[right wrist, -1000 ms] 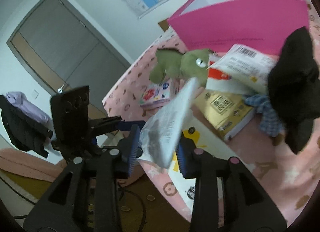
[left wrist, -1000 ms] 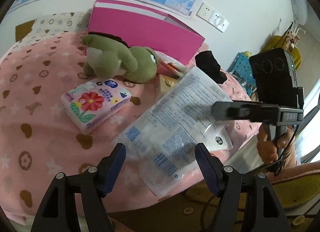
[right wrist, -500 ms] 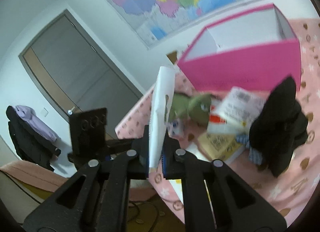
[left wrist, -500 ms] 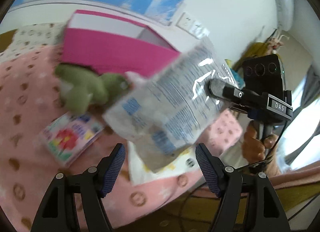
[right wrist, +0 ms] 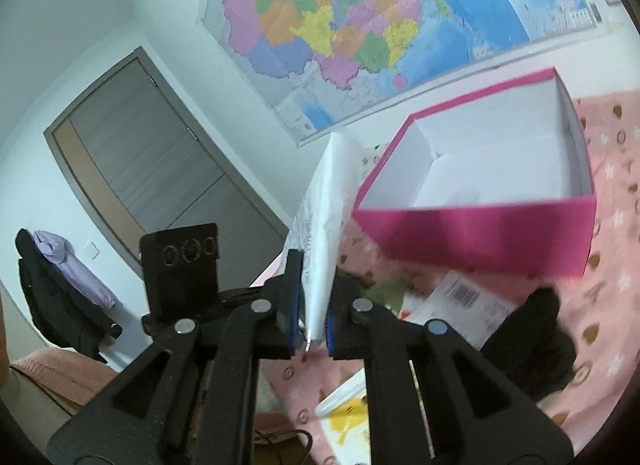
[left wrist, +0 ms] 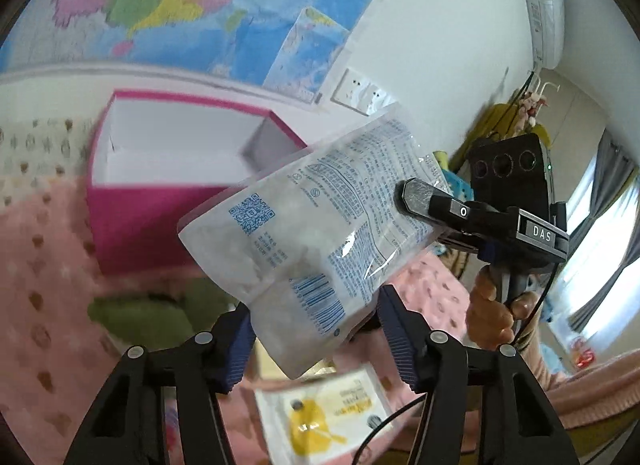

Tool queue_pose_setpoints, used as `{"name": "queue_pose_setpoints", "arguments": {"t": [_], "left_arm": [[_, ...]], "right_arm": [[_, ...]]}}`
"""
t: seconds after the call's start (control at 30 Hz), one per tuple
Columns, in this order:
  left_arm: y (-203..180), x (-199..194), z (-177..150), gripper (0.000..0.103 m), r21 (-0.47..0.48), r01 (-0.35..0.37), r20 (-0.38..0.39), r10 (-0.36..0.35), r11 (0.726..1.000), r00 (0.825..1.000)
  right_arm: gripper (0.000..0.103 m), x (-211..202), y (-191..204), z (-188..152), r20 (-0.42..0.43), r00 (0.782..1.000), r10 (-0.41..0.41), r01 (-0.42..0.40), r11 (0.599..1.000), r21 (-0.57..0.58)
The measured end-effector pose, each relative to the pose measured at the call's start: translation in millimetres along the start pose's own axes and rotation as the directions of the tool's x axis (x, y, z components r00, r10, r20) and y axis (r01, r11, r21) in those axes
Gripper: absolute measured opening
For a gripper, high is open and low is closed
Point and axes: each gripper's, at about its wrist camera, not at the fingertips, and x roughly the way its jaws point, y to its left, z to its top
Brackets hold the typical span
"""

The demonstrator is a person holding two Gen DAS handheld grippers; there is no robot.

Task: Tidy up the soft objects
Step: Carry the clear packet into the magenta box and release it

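My right gripper (right wrist: 311,319) is shut on the edge of a clear plastic packet with blue print (left wrist: 320,233), holding it in the air in front of an open, empty pink box (left wrist: 160,169). The packet shows edge-on in the right wrist view (right wrist: 324,225), left of the pink box (right wrist: 480,225). My left gripper (left wrist: 316,341) is open and empty, just below the packet. A green plush toy (left wrist: 136,317) lies on the pink blanket below the box; it also shows in the right wrist view (right wrist: 386,289).
A white and yellow packet (left wrist: 324,417) lies near the blanket's (left wrist: 44,285) front edge. A white labelled packet (right wrist: 464,301) and a black cloth (right wrist: 532,341) lie right of the plush. A map covers the wall behind.
My right gripper has lifted the clear packet off the blanket and raised it toward the pink box. My left gripper has risen and tilted up too, staying open.
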Motion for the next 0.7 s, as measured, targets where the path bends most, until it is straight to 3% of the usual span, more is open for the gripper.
{"name": "queue_pose_setpoints", "arguments": {"t": [0.27, 0.53, 0.6, 0.7], "left_arm": [[12, 10, 49, 0.059, 0.059, -0.091, -0.007, 0.092, 0.994, 0.996], [33, 45, 88, 0.059, 0.068, -0.162, -0.045, 0.165, 0.985, 0.985], [39, 56, 94, 0.059, 0.065, -0.177, -0.060, 0.181, 0.982, 0.982], [49, 73, 98, 0.059, 0.055, -0.223, -0.098, 0.228, 0.973, 0.969]], "right_arm": [[0.020, 14, -29, 44, 0.029, 0.997, -0.066, 0.066, 0.998, 0.008], [0.023, 27, -67, 72, 0.033, 0.990, -0.135, 0.132, 0.989, 0.068], [0.028, 32, -78, 76, 0.017, 0.988, -0.154, 0.152, 0.985, 0.086], [0.052, 37, -96, 78, -0.001, 0.974, -0.227, 0.225, 0.964, 0.145]]}}
